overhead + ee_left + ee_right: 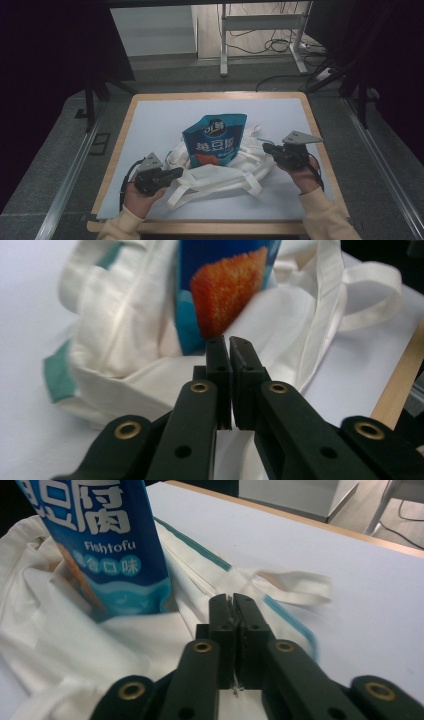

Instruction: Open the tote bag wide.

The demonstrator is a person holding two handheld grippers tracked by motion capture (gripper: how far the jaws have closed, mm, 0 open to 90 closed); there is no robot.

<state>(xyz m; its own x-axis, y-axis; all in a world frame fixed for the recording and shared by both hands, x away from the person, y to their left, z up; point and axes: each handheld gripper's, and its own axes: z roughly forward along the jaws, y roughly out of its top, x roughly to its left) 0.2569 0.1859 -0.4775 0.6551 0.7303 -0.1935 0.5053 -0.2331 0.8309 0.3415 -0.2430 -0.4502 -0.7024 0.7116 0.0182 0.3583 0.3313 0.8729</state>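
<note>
Currently mid-bagging: snack pouch (216,141) stands half in tote bag (220,176) at frame center, left gripper (176,172) & right gripper (267,147) jaws nearly shut, holding nothing; next prob. regrip bag rim.

Grey floor (165,70) is surrounding the wooden table (215,94); white desk frame (262,22) and cables (277,45) are sitting behind.
</note>
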